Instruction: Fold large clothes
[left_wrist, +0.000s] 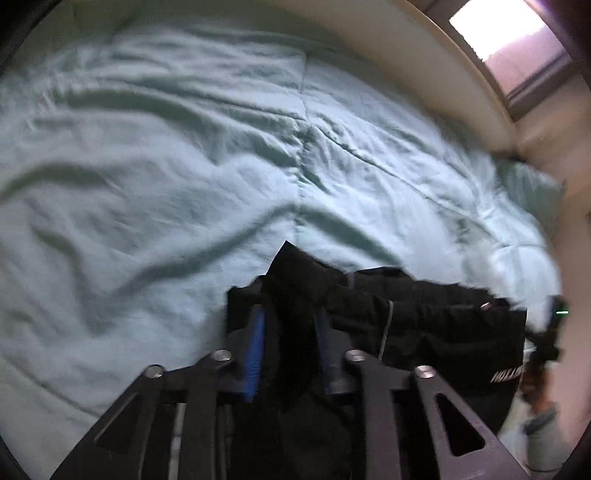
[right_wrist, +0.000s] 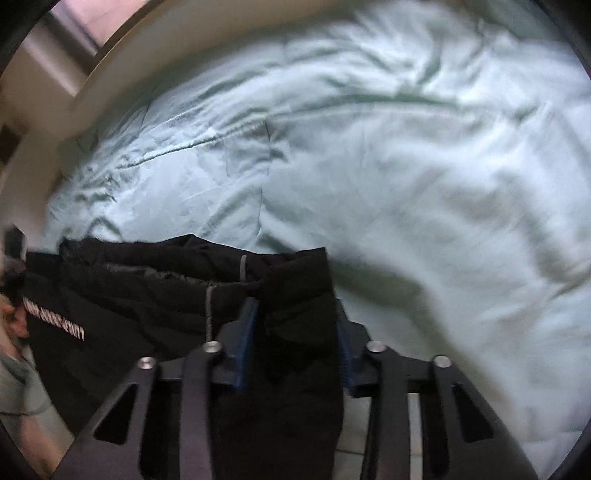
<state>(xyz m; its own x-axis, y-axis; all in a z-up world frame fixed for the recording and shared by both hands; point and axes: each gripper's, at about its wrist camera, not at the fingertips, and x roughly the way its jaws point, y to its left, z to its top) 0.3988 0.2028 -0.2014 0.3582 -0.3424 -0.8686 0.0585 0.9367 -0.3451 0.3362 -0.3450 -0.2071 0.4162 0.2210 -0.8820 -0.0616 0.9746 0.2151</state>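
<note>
In the left wrist view, a black garment (left_wrist: 424, 325) is seen bunched at the lower middle, held up over a bed covered by a wrinkled pale green quilt (left_wrist: 166, 166). The left tongs (left_wrist: 290, 325) are closed on a fold of the garment, with black cloth pinched between the two blue pads (left_wrist: 256, 347). The garment is stretched to the right, where white lettering (left_wrist: 506, 374) is visible near its lower edge. At the far right edge the right tongs (left_wrist: 546, 332) are partly seen, blurred, with a small green light; their grip cannot be judged from here. A cream wall (left_wrist: 424, 55) and a bright window (left_wrist: 498, 33) are shown above the bed.

In the right wrist view, the same garment (right_wrist: 129, 295) is spread from the lower middle to the left edge, above the quilt (right_wrist: 424, 166). The right tongs (right_wrist: 297, 321) are closed on a thick fold of black cloth, which fills the gap between the blue pads (right_wrist: 247, 332). A grey drawcord (right_wrist: 209, 306) is seen hanging beside the left pad. White lettering (right_wrist: 55, 321), upside down, is shown on the cloth at the left. A hand (right_wrist: 14, 321) is glimpsed at the far left edge, blurred. Pale floor tiles (right_wrist: 354, 417) are visible beneath the tongs.
</note>
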